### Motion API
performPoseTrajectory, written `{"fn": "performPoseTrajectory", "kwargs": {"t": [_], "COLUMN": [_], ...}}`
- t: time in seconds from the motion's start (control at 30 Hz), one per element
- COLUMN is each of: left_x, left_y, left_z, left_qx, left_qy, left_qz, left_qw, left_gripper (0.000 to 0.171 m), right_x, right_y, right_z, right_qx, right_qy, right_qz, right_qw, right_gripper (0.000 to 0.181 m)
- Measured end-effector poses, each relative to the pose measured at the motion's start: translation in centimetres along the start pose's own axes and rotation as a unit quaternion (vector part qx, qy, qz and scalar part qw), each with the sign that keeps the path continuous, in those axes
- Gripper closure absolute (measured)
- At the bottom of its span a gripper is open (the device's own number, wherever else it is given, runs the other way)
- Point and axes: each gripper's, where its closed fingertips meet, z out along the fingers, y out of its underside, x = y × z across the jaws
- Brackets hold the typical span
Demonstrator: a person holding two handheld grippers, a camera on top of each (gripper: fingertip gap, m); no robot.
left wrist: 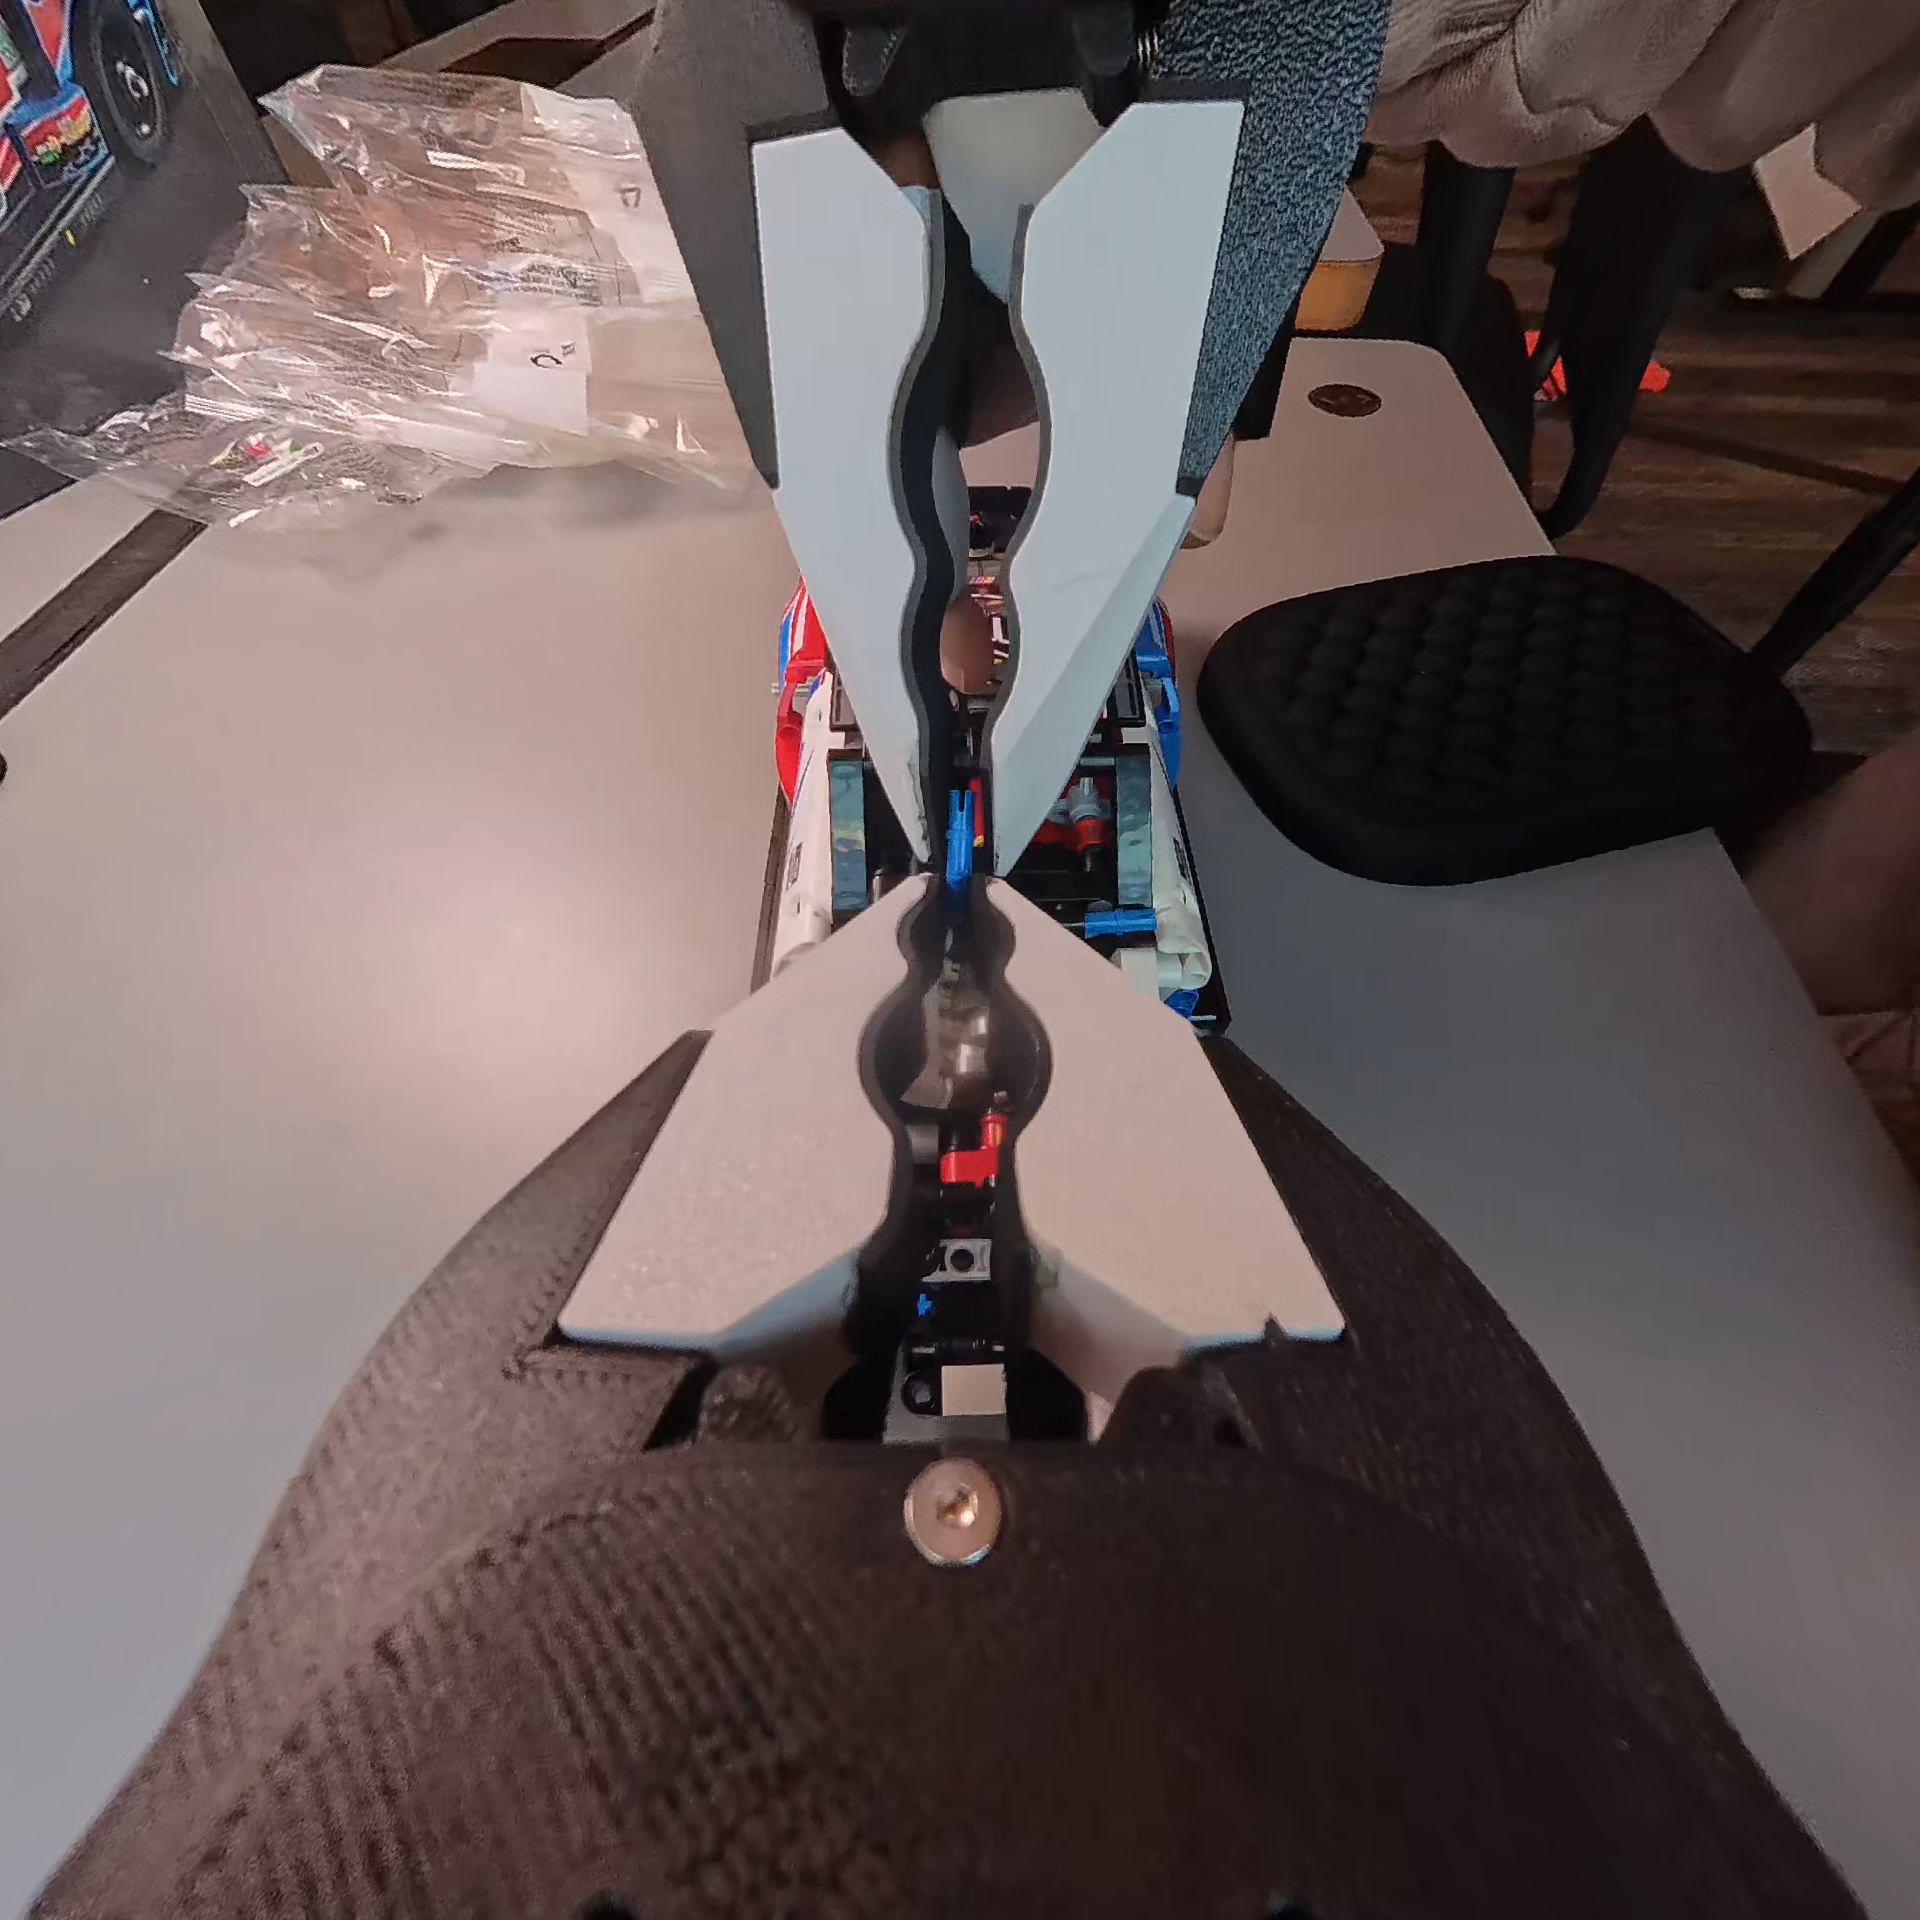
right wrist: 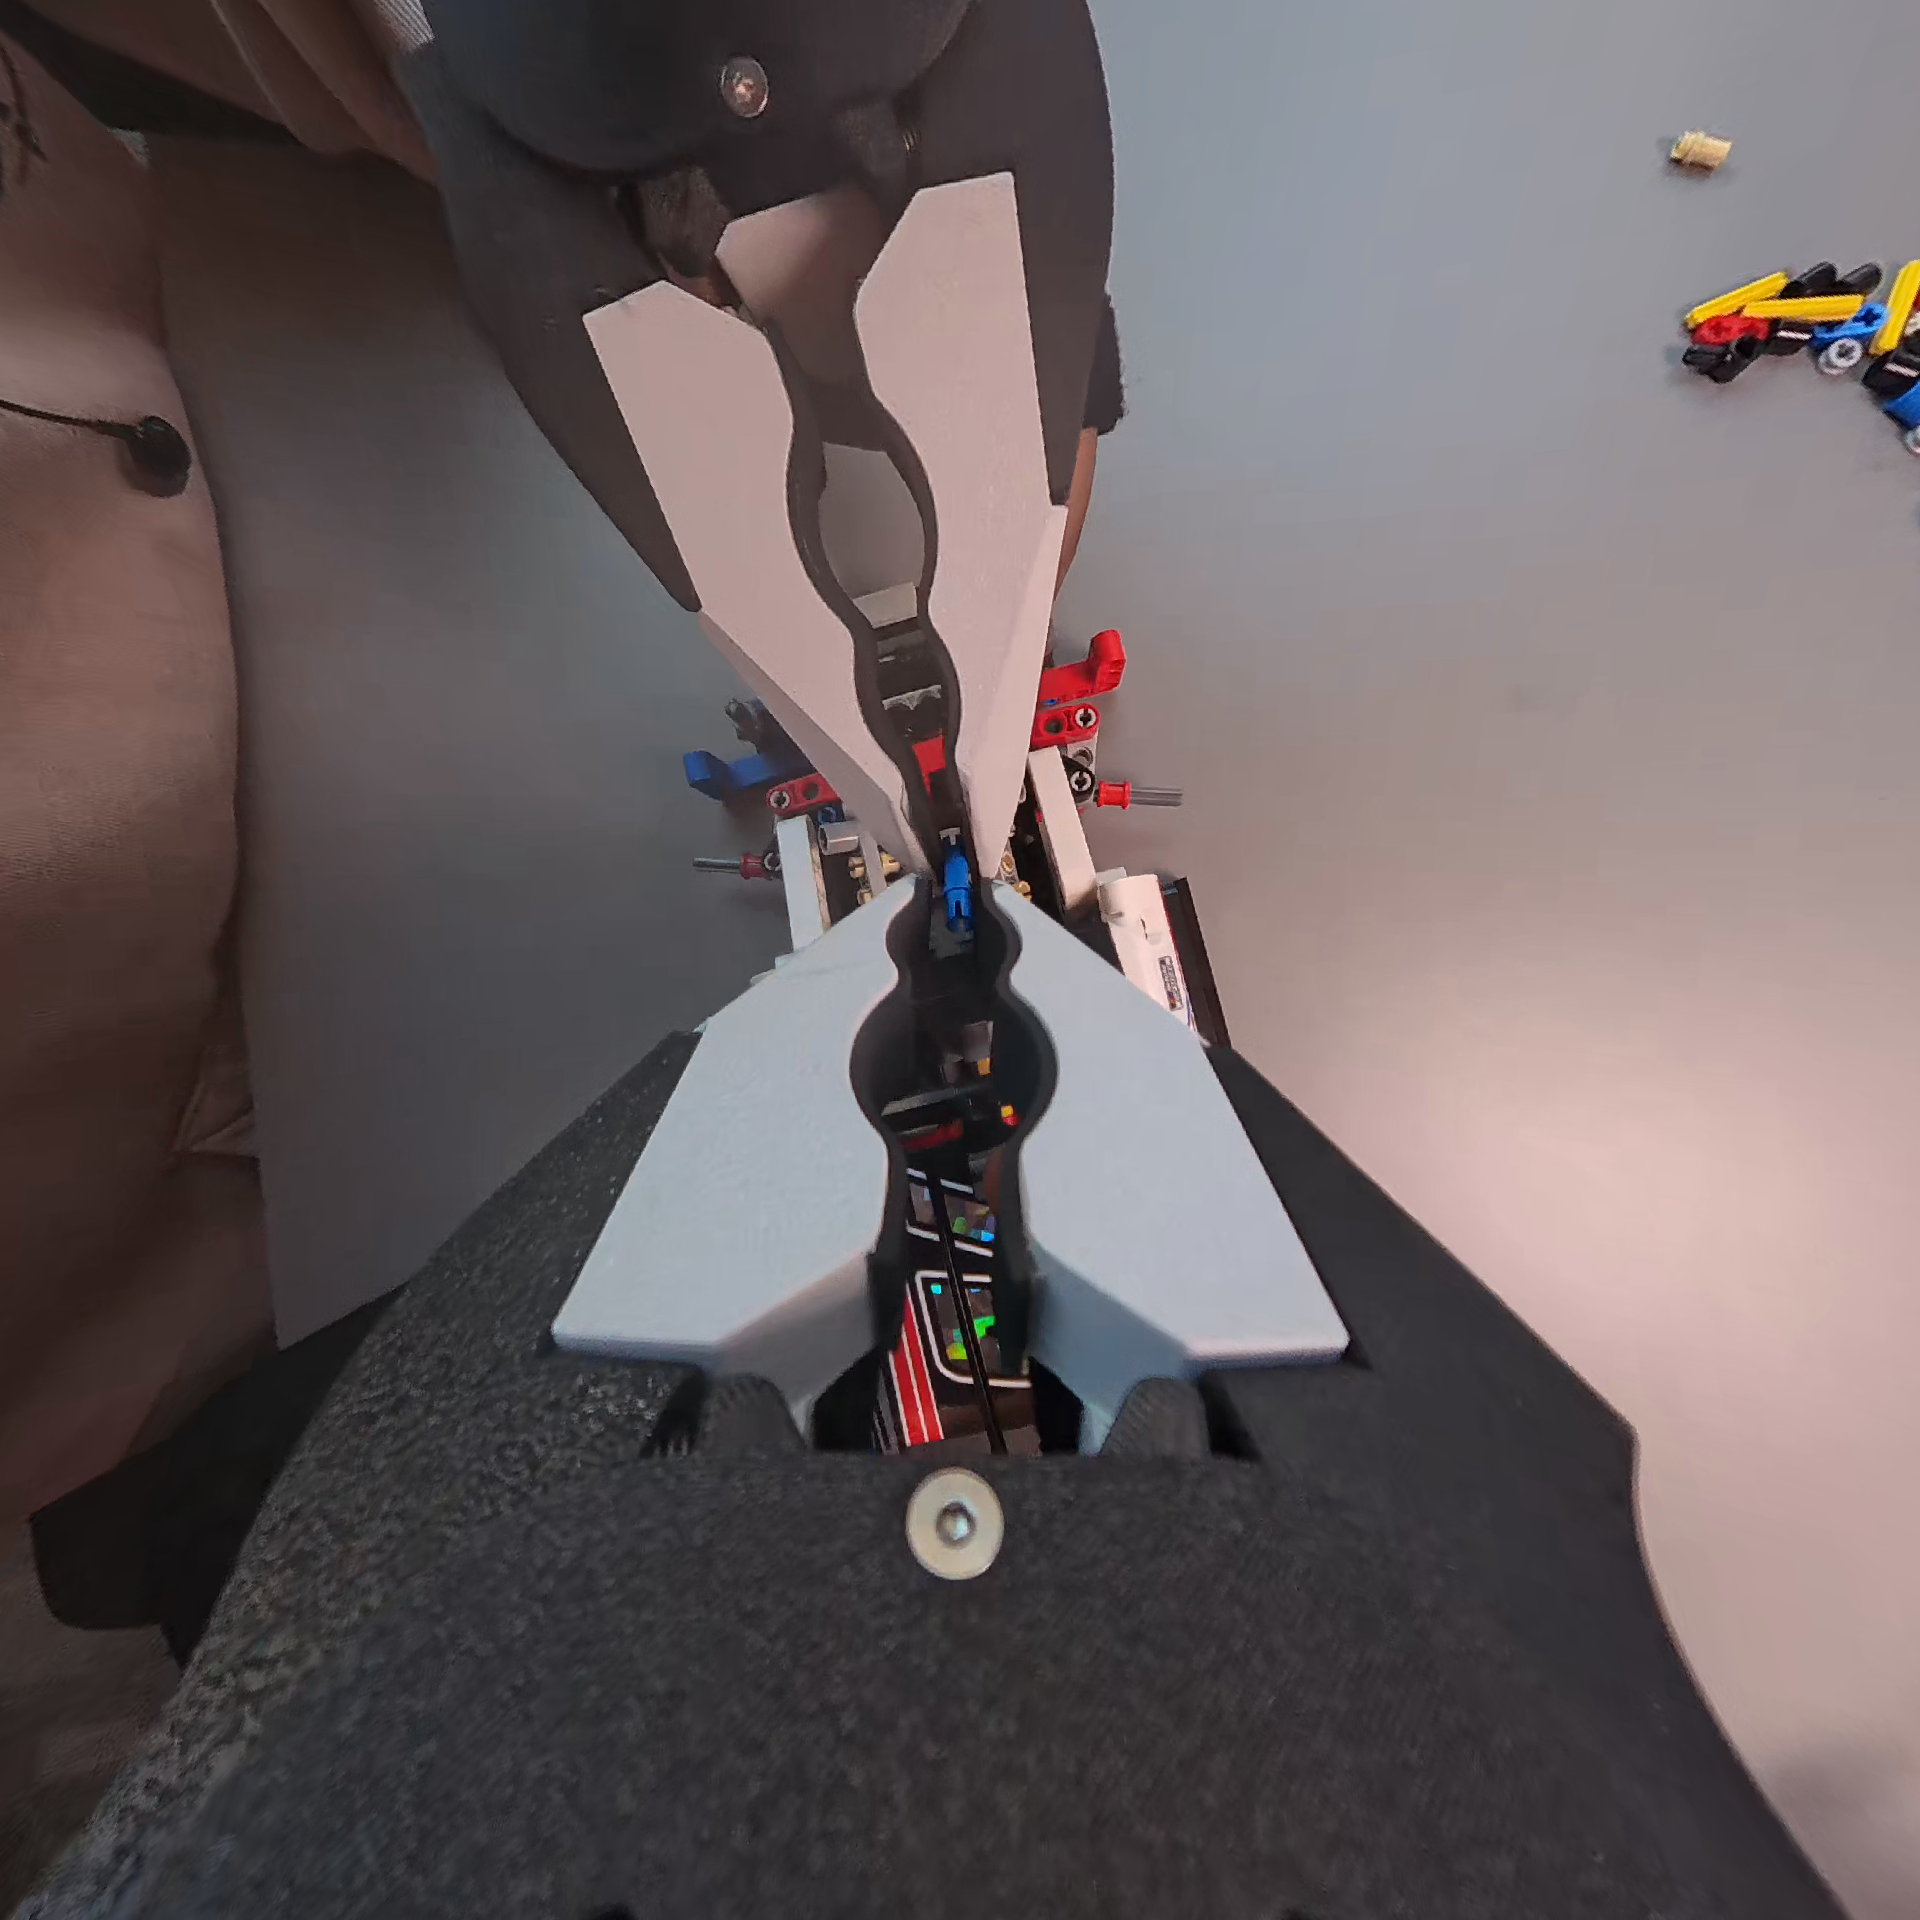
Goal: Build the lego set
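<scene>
A partly built Lego car [left wrist: 1148,831] in white, red, blue and black lies on the grey table, under both grippers; it also shows in the right wrist view [right wrist: 1081,691]. The two grippers meet tip to tip just above it. My right gripper [right wrist: 951,902] is shut on a small blue pin [right wrist: 956,883], which also shows in the left wrist view [left wrist: 958,831]. My left gripper [left wrist: 954,896] is shut, its tips against the pin's other end; I cannot tell if it grips the pin. Most of the car's middle is hidden by the fingers.
Clear plastic bags [left wrist: 416,312] lie at the far left, beside the set's box [left wrist: 62,135]. A black padded chair seat [left wrist: 1486,717] sits at the table's right edge. A pile of loose pieces [right wrist: 1808,322] and a small brass part [right wrist: 1699,149] lie on the table [right wrist: 1455,935]. Only a small space, under 4 cm, lies between the two pairs of fingers.
</scene>
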Motion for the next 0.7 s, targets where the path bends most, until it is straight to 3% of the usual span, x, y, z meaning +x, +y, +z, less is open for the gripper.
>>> {"fn": "performPoseTrajectory", "kwargs": {"t": [0.27, 0.33, 0.47, 0.7], "left_x": [-0.3, -1.6, -2.6, -2.1], "left_y": [0.0, 0.3, 2.9, 3.7], "left_z": [-0.5, -1.5, -1.8, 0.2], "left_qx": [-0.005, -0.022, -0.092, -0.132], "left_qy": [0.001, -0.006, 0.004, 0.040], "left_qz": [0.000, -0.021, -0.047, -0.041], "left_qw": [1.000, 1.000, 0.995, 0.990], "left_gripper": [0.165, 0.149, 0.144, 0.160], "right_x": [0.0, 0.7, 2.0, 1.6], "right_y": [-0.5, -0.1, 1.1, 1.8], "right_z": [-0.1, -0.5, -0.7, 0.5], "right_qx": [0.006, -0.016, -0.072, -0.168], "right_qy": [0.005, 0.015, 0.025, -0.009], "right_qz": [-0.004, 0.007, 0.015, 0.016], "right_qw": [1.000, 1.000, 0.997, 0.986], "right_gripper": [0.179, 0.179, 0.179, 0.179]}}
